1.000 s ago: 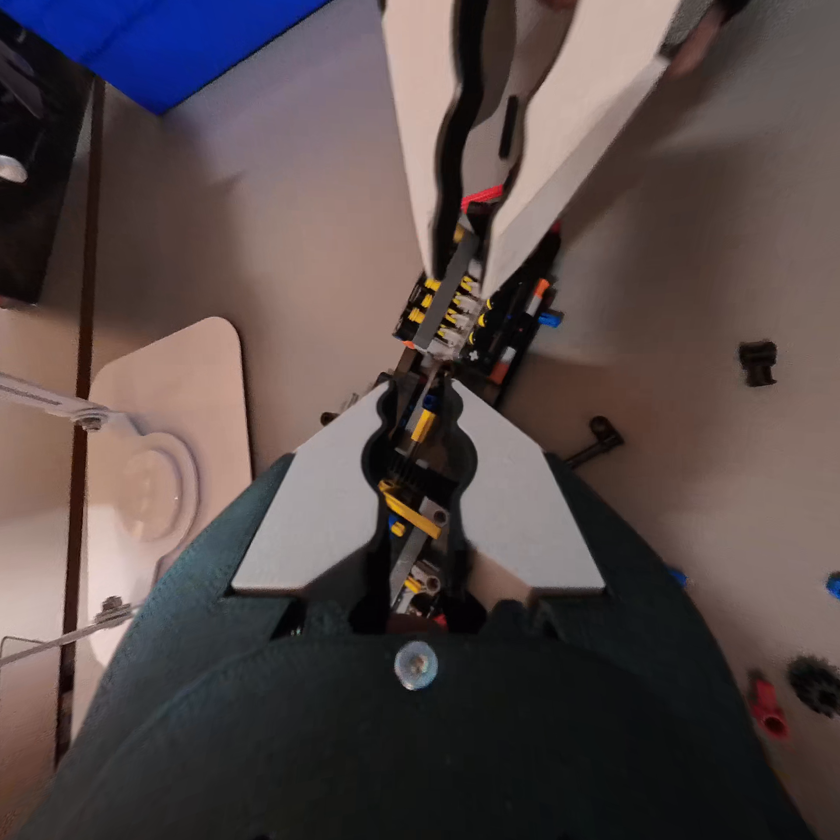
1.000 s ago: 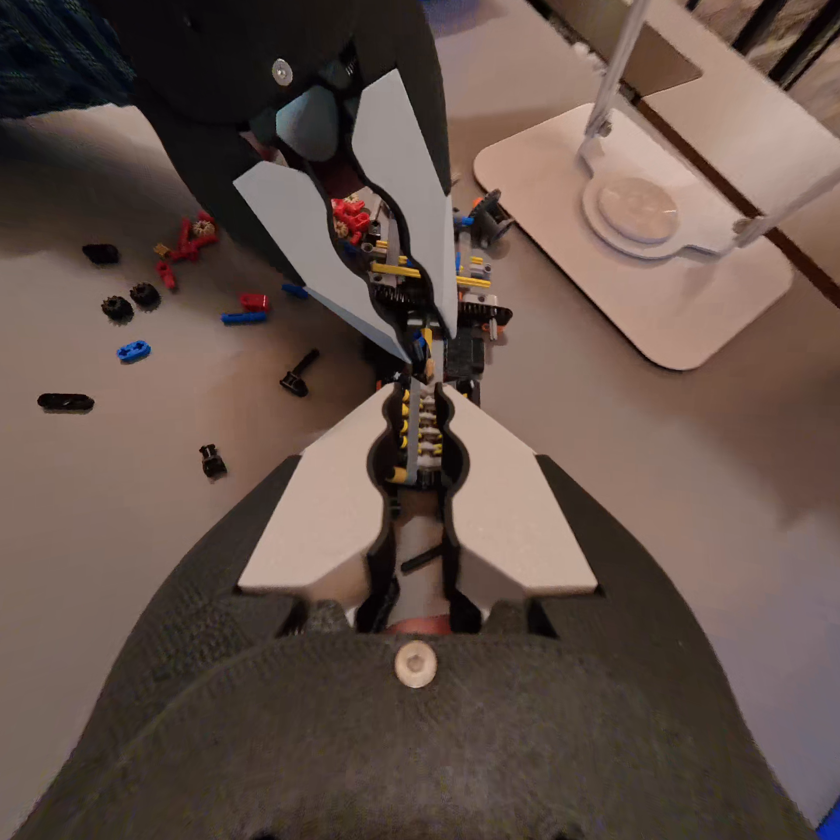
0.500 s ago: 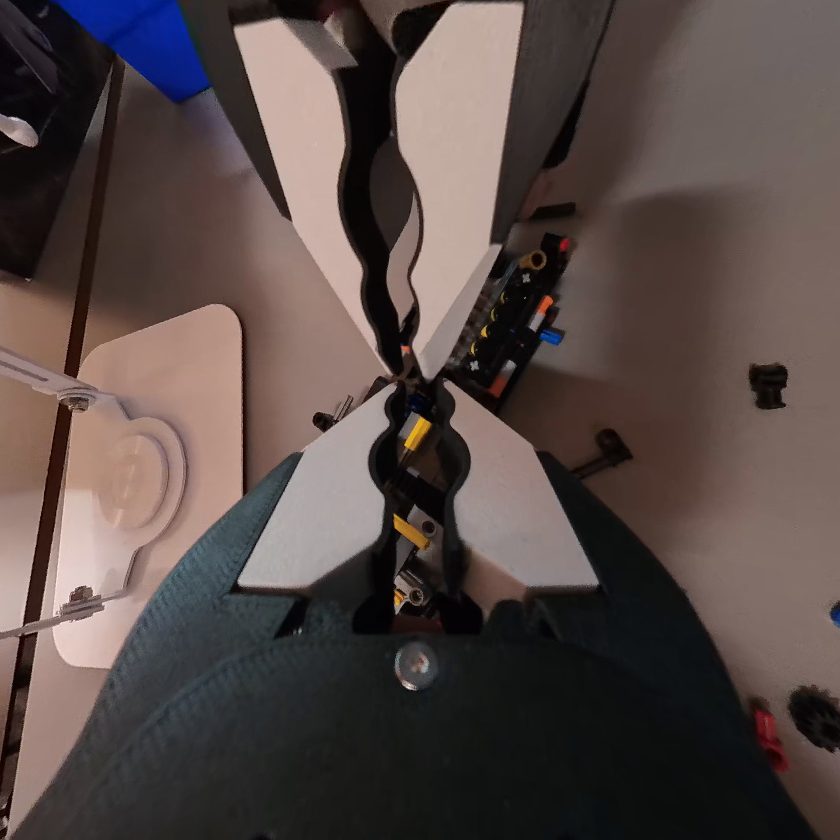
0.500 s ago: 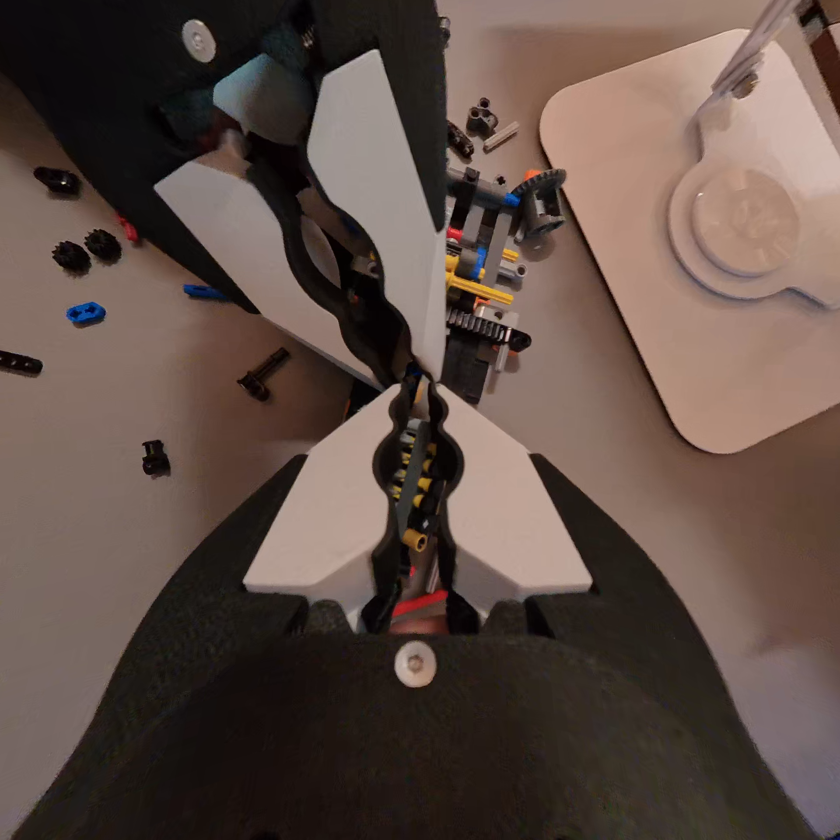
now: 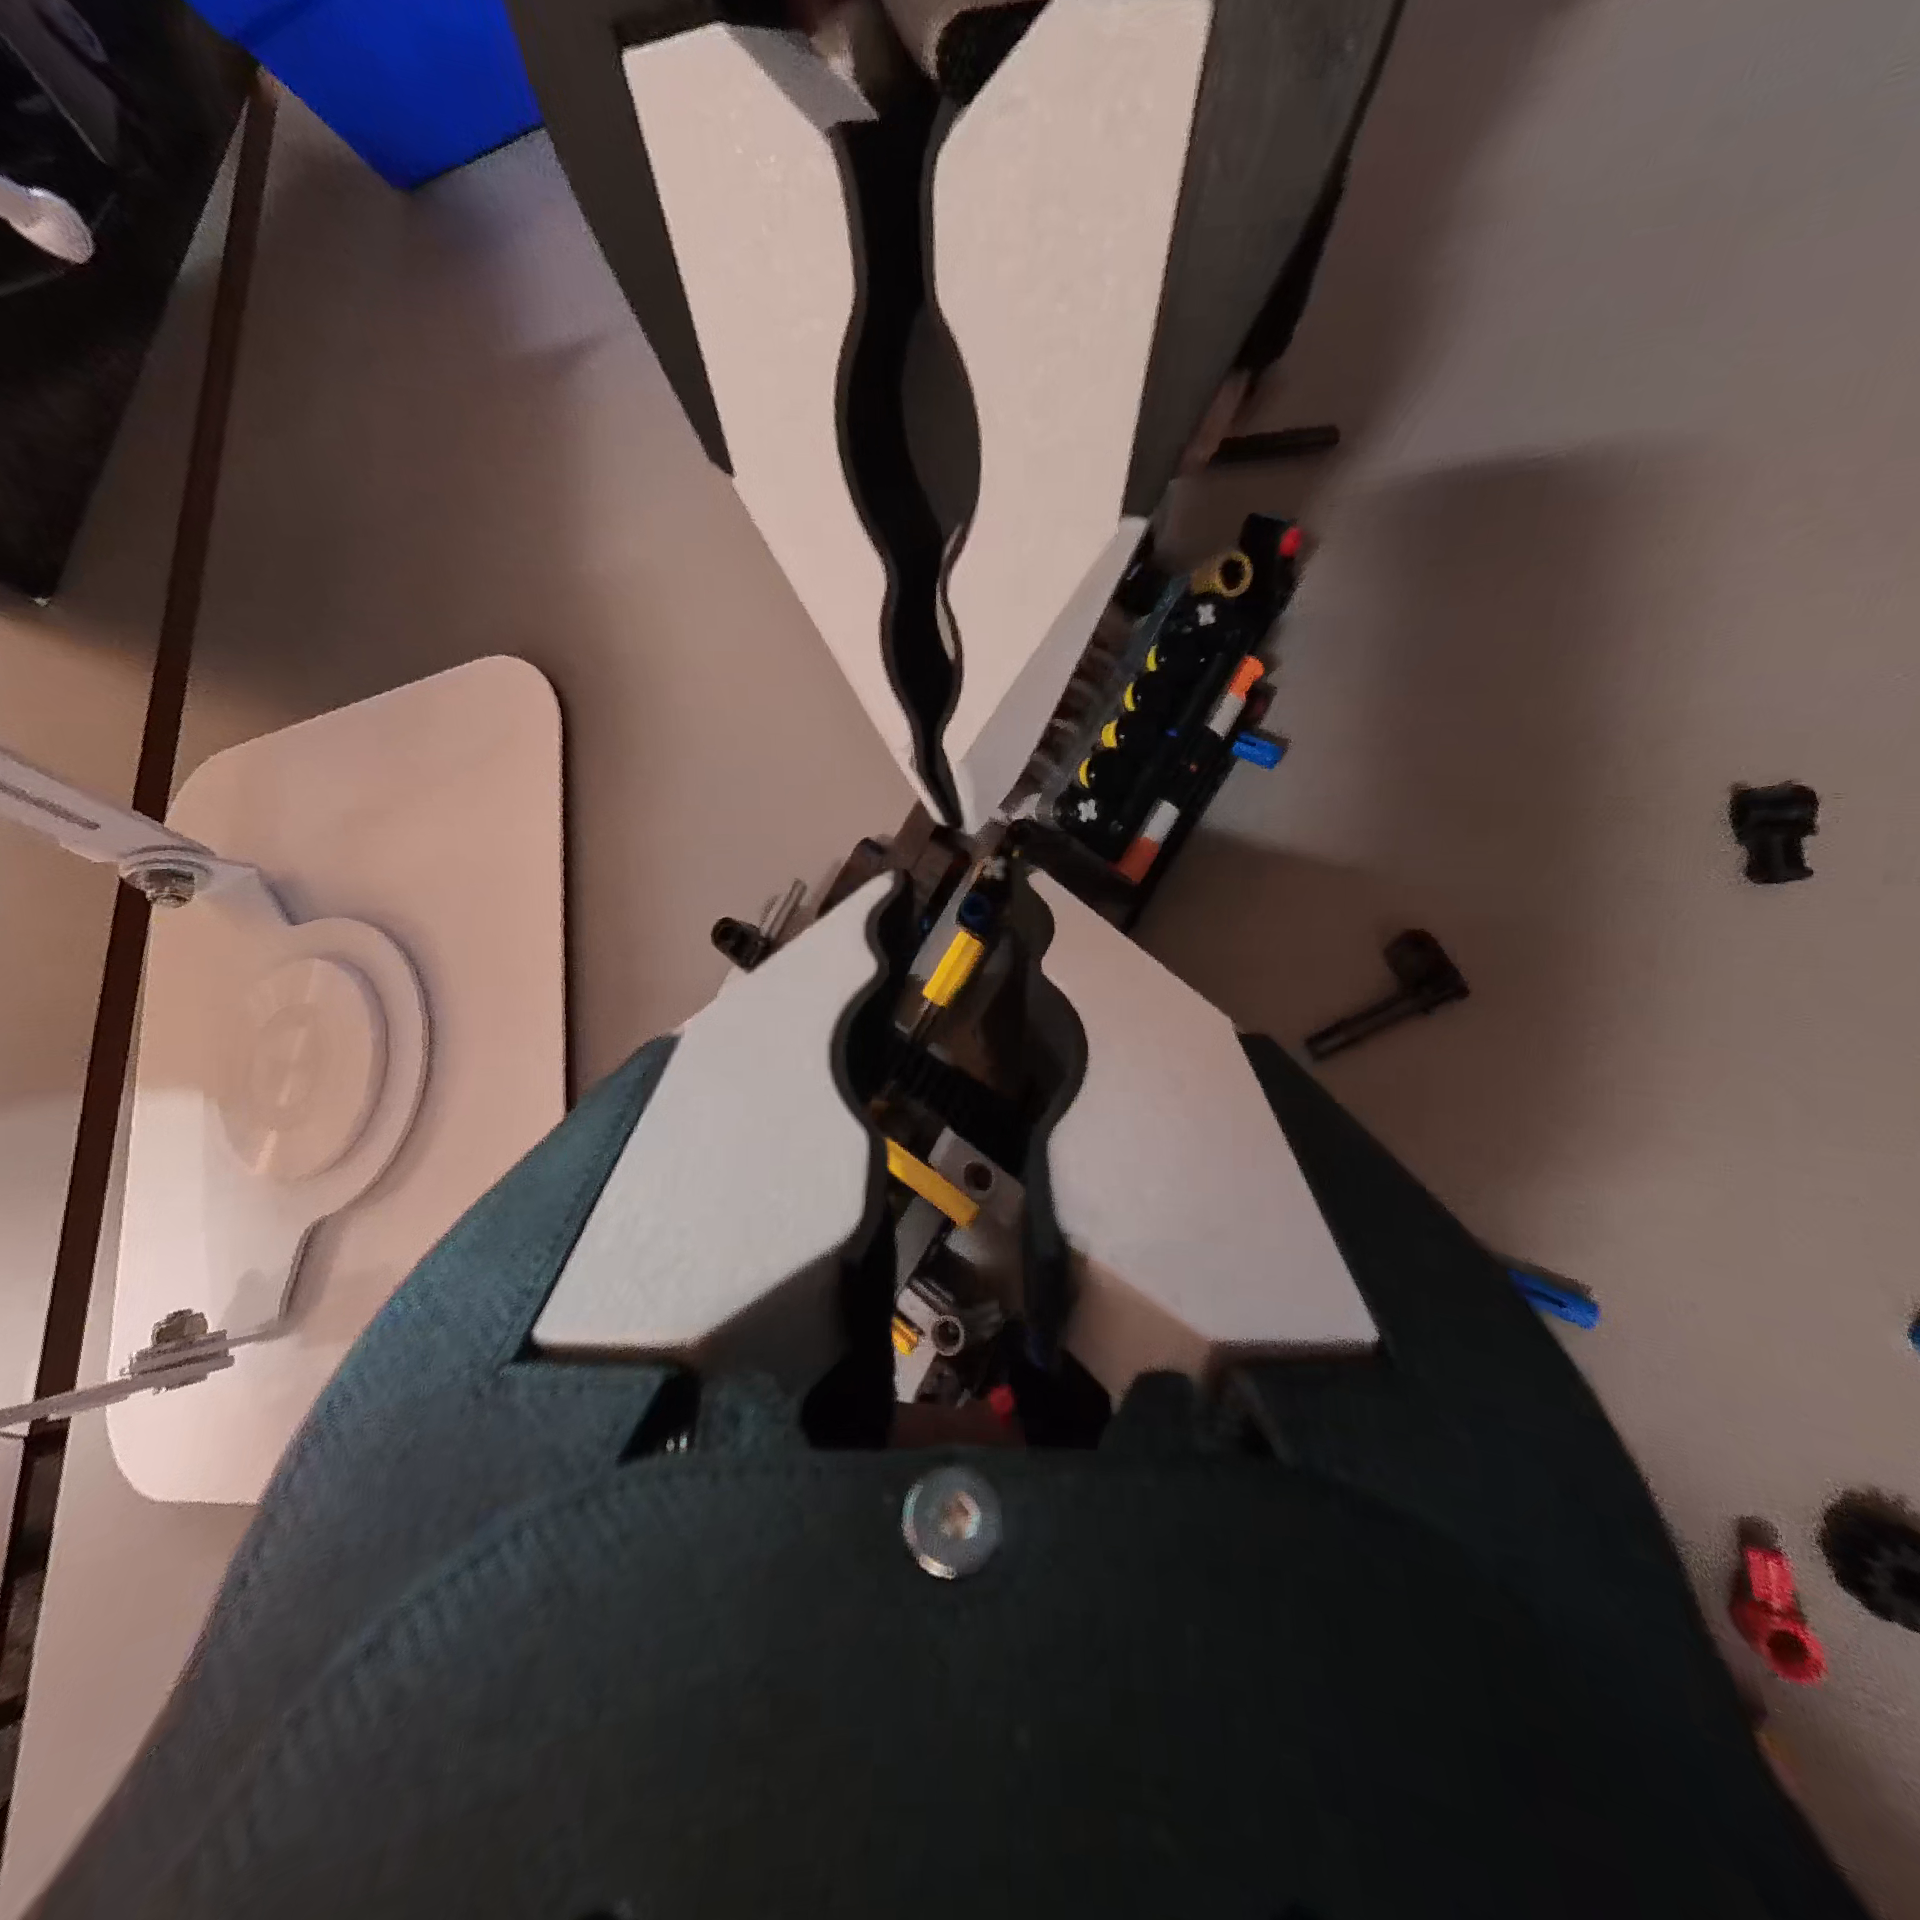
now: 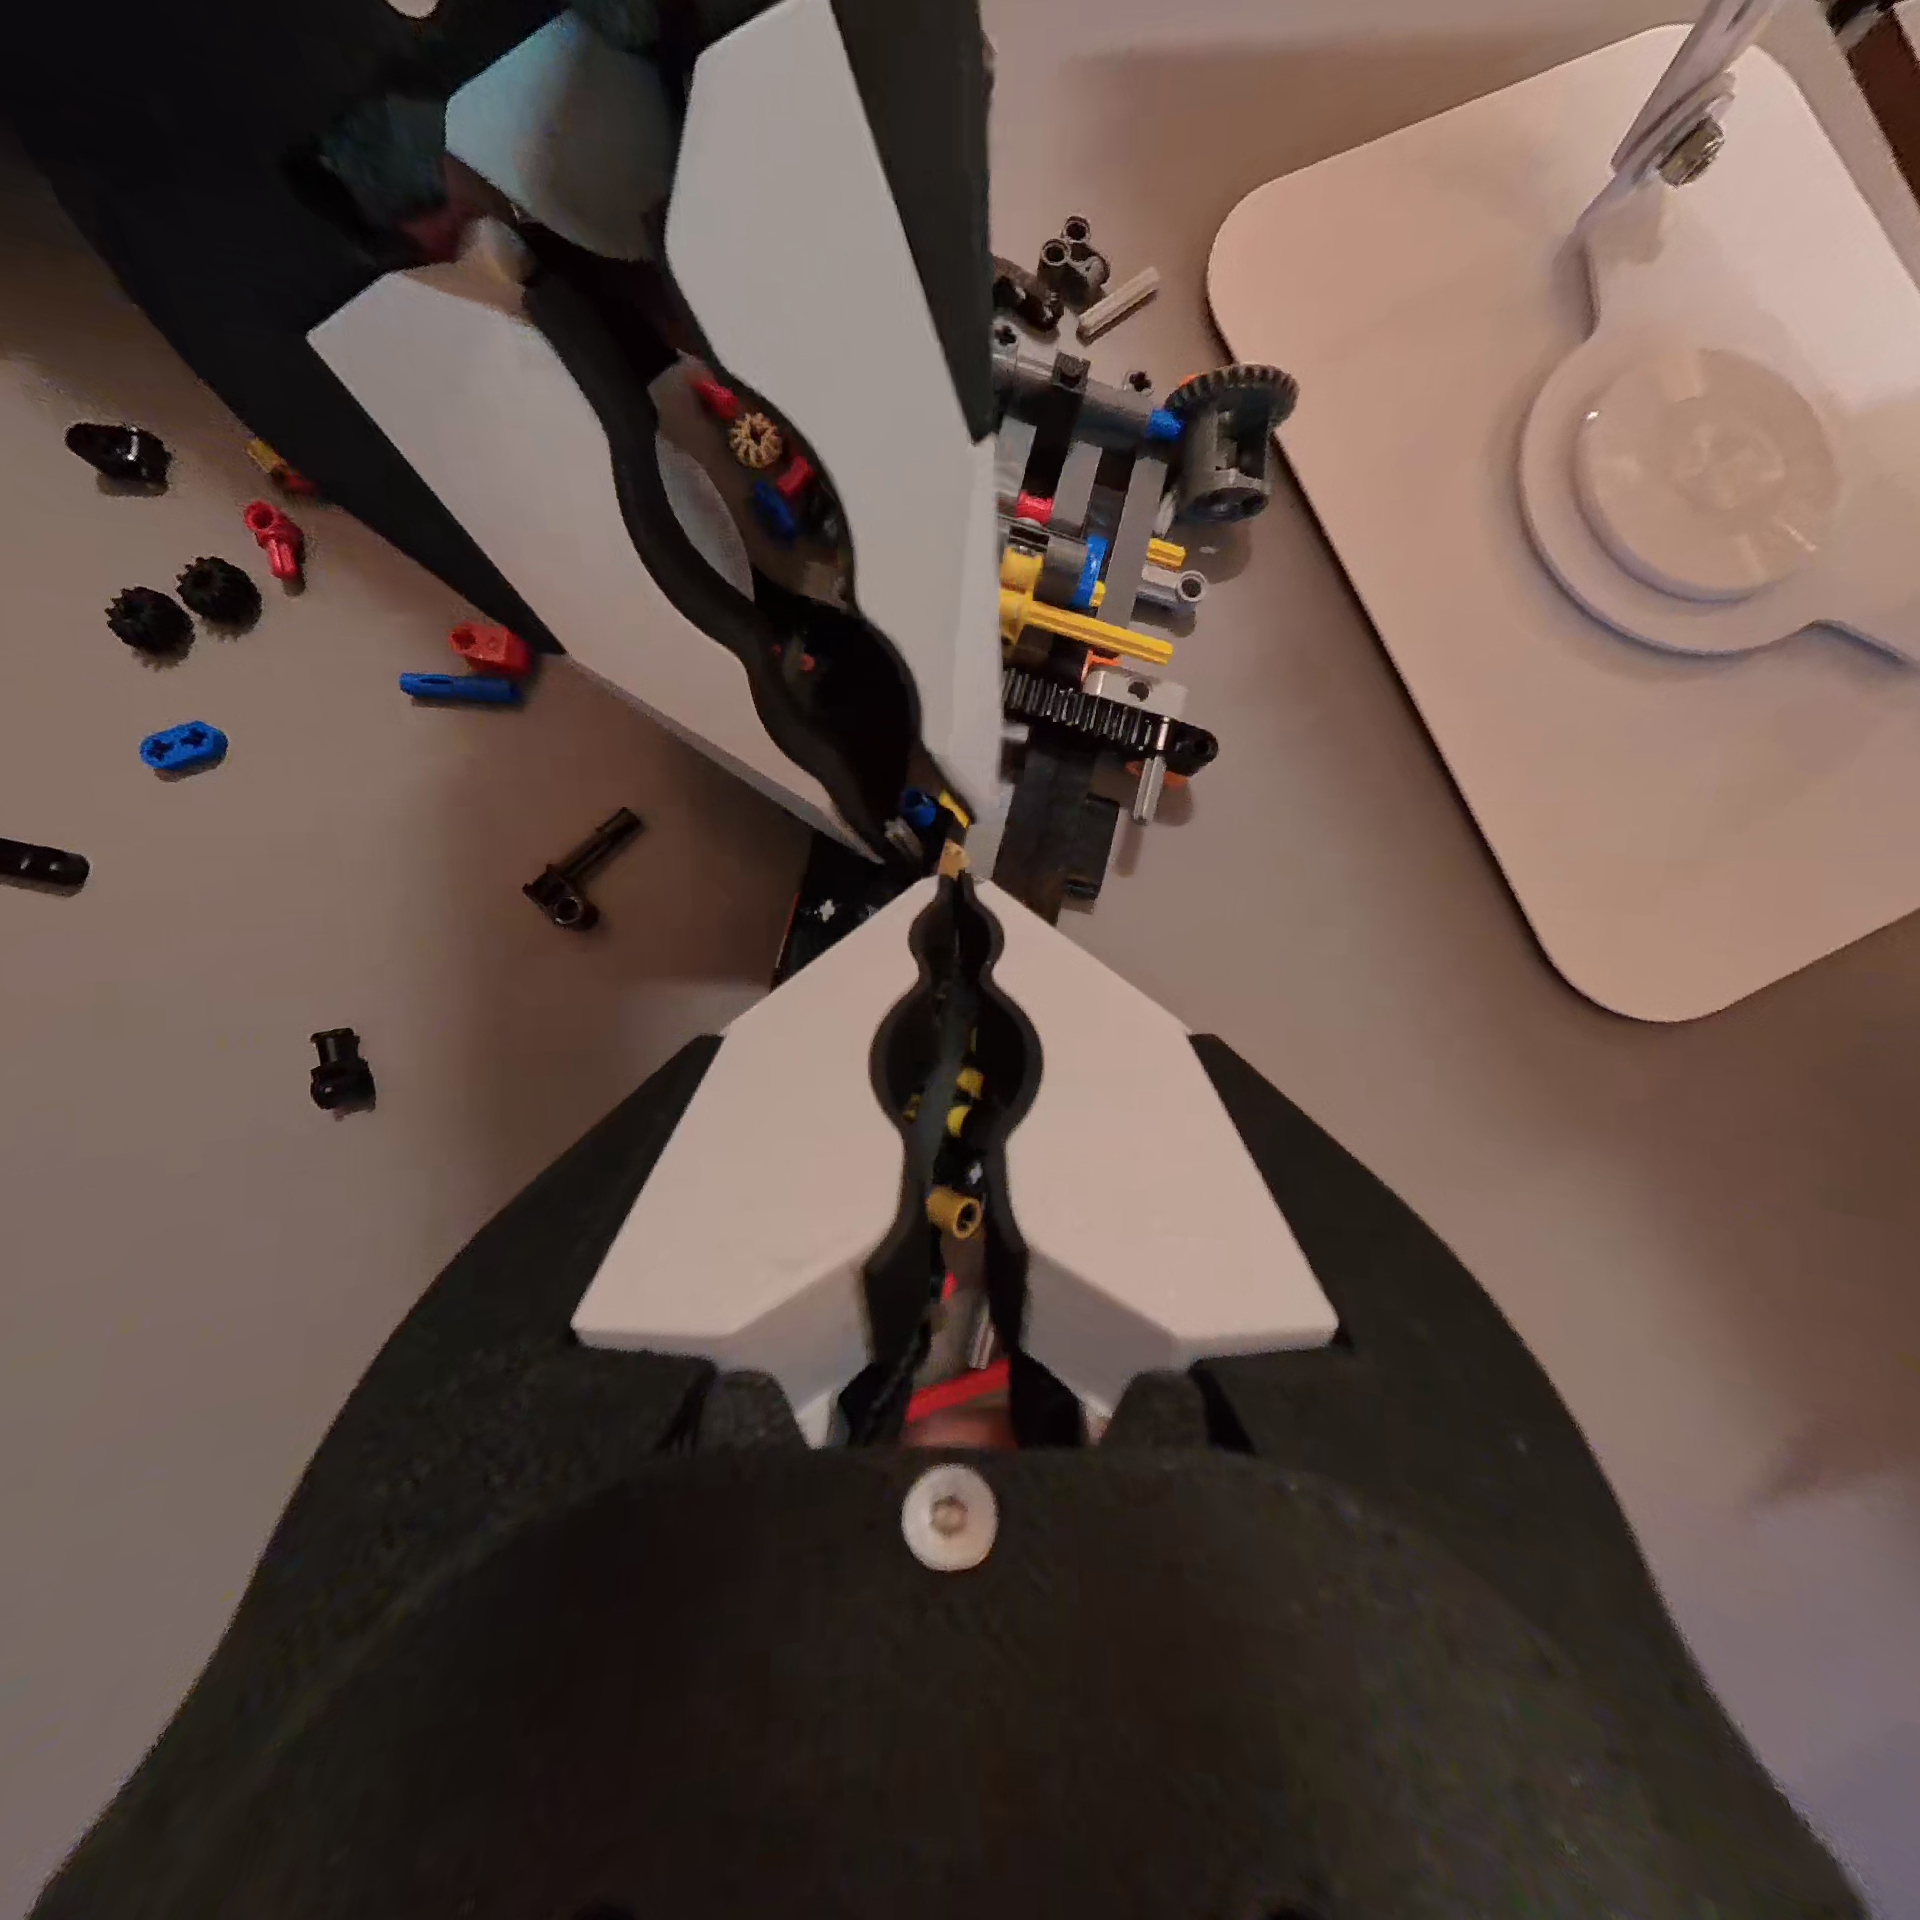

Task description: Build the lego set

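1. The left hand-held gripper (image 5: 961, 883) is clenched on one end of the lego build (image 5: 940, 1132), which runs down the slot between its fingers. The other end shows beyond the tips, low over the surface (image 5: 1558, 416) or on it; I cannot tell which. If that grip eases, the assembly could twist out or drop

2. The right hand-held gripper (image 6: 958, 883) is closed to a narrow slit at its tips, which meet the left gripper's tips nose to nose. Black and yellow lego parts show in its slot, but I cannot tell whether it pinches anything. A push from here could shove the build sideways rather than seat a piece

3. The yellow axle (image 6: 1086, 629), black toothed rack (image 6: 1107, 719) and grey gear (image 6: 1231, 442) stick out from the far side of the build. A skewed squeeze could pop one loose

4. Loose pieces lie scattered nearby: black gears (image 6: 185, 605), a red connector (image 6: 488, 646), a blue pin (image 6: 459, 686), a black pin (image 6: 580, 868). A swinging gripper body could sweep them away

5. The white stand base (image 6: 1558, 623) sits just beside the build, leaving little room on that side
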The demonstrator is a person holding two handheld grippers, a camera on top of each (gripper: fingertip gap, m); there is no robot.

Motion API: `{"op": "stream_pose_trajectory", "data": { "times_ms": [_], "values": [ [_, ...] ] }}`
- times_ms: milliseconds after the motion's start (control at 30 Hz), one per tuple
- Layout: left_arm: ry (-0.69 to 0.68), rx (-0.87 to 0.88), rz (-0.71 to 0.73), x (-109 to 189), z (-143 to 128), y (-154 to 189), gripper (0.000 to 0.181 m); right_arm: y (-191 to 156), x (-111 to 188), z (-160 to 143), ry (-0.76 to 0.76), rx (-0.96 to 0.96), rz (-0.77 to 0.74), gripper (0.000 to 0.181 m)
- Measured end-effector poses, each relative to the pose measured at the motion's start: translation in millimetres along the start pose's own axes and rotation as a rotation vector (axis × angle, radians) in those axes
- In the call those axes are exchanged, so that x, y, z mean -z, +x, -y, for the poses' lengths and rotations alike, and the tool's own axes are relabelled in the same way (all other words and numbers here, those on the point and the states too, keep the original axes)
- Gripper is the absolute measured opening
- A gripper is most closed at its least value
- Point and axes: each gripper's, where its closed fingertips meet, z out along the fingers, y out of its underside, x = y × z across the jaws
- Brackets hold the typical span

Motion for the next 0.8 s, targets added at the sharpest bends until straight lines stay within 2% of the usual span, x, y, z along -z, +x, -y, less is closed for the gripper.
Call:
{"op": "stream_pose_trajectory", "data": {
  "times_ms": [33,167,300,467,800],
  "values": [
    [-0.003,-0.009,-0.012,0.1,0.4,1.3,0.011,2.0,2.6,0.8,0.009,-0.003,-0.011,0.0],
    [-0.012,-0.035,-0.018,-1.7,1.5,1.0,0.006,1.8,30.4,-0.1,0.082,-0.063,-0.057,0.006],
    [0.008,-0.029,-0.018,-2.0,1.4,1.0,0.003,-12.1,56.9,-29.2,0.13,-0.194,-0.101,0.018],
    [0.05,-0.014,0.004,-1.4,4.1,0.2,0.001,-17.4,58.9,-66.0,0.175,-0.329,-0.139,0.02],
    [0.168,-0.045,0.025,13.8,19.5,8.2,0.001,-3.3,65.6,-68.6,0.295,-0.378,-0.139,0.022]
  ]
}}
